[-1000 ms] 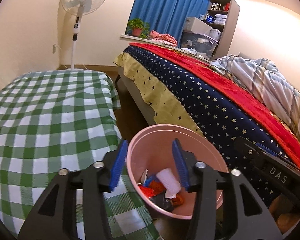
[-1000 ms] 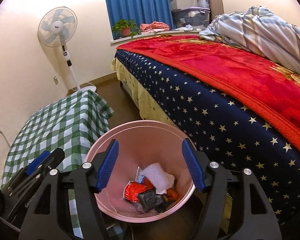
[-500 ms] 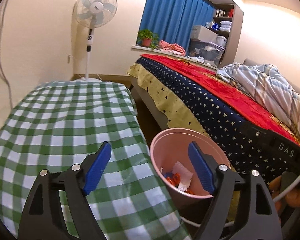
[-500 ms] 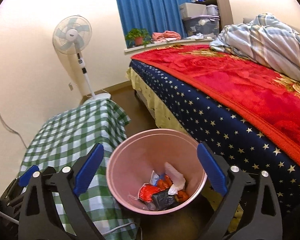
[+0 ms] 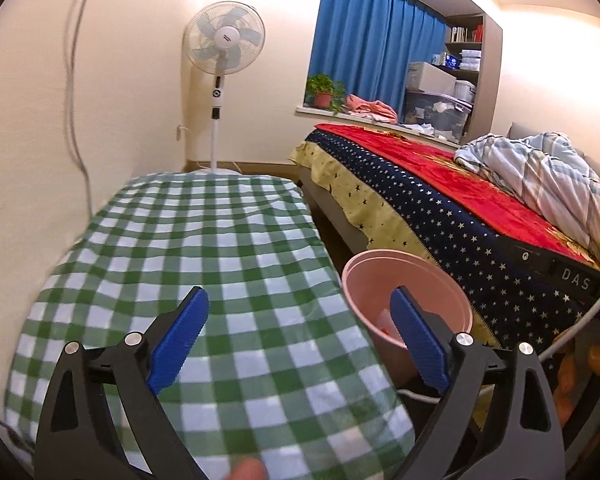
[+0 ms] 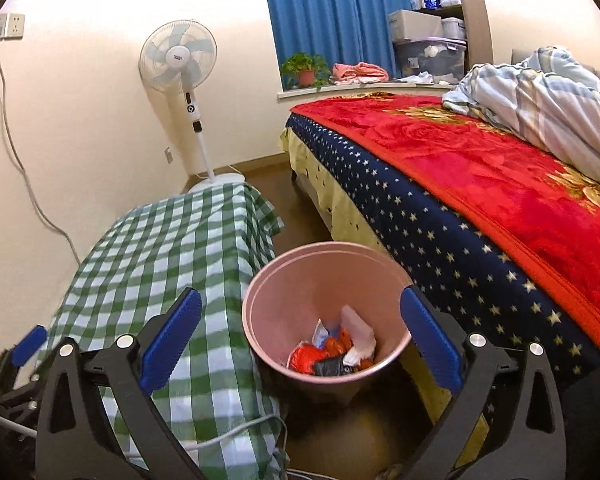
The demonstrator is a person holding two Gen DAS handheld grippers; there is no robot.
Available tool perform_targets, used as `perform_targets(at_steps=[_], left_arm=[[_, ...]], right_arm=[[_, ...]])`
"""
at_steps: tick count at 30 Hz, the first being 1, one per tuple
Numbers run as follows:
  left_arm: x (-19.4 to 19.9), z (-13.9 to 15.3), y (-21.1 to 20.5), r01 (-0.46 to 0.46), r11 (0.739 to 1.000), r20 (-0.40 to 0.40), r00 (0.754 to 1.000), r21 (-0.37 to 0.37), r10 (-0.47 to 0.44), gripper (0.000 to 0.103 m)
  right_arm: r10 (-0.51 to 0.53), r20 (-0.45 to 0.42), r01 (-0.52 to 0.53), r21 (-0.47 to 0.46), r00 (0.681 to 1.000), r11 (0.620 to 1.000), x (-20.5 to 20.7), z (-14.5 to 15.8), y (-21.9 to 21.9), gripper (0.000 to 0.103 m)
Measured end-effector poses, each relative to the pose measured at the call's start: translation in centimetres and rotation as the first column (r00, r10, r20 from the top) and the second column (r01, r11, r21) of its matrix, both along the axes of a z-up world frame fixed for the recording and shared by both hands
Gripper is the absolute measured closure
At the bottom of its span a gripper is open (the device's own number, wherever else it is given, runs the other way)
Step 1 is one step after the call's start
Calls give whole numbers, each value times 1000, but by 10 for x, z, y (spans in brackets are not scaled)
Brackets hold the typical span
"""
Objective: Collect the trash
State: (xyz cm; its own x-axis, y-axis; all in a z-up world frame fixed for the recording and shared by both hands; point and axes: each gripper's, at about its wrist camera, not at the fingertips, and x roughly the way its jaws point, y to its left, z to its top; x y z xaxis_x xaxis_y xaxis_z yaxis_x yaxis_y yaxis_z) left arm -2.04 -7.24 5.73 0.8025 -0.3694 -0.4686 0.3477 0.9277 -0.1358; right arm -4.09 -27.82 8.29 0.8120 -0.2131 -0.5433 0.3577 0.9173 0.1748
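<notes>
Both grippers are empty and spread wide. The left gripper (image 5: 299, 338) has just been opening and has nothing between its blue pads; it hangs over the checked cloth of the bench (image 5: 204, 248). The right gripper (image 6: 300, 336) has likewise just been opening, and its pads frame the pink bin (image 6: 300, 280) from above without touching it.

The trash (image 6: 332, 350) — red, black and white wrappers with a crumpled white scrap — lies in a heap at the bottom of the bin, which stands on the floor in the gap between the bench and the bed (image 6: 480, 184).

Judged from this, the drop looks done and the step in hand is clearing away. To do it well, lift each gripper straight up and out before swinging sideways, so a finger does not catch the bin's rim and tip it. Keep the jaws wide until clear, and mind the white cable (image 6: 236, 432) trailing by the foot of the bench.

The bench top shows only green-and-white cloth — no litter that I can see on it. Beyond stand a pedestal fan (image 5: 224, 40), blue curtains (image 5: 372, 44), a potted plant (image 5: 324, 92) on the sill, and a striped quilt (image 6: 540, 84) bunched on the red blanket.
</notes>
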Motion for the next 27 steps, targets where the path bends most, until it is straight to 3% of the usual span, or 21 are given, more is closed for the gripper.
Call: perform_targets(at_steps=[5,13,18,27], left_arm=[[-21,8,17,-39,999,23,999,12,38,9],[-41,2,49,-137,990,-4,991,21,137,8],[-28,-9,56,-206,978,-19,978,36,207,8],[-22,-23,52,-237,971,-58,969,32,238,8]], right_arm=[[38,-22,-39,-41,999,998,-13,-5,23,5],[100,-52,-104,-91,994,990,-16,-17,58,5],[109,-53,-114,-91,993,989,-10,-22,66,5],[110,-70,-117,-98,991,988,-3,-28,70,5]])
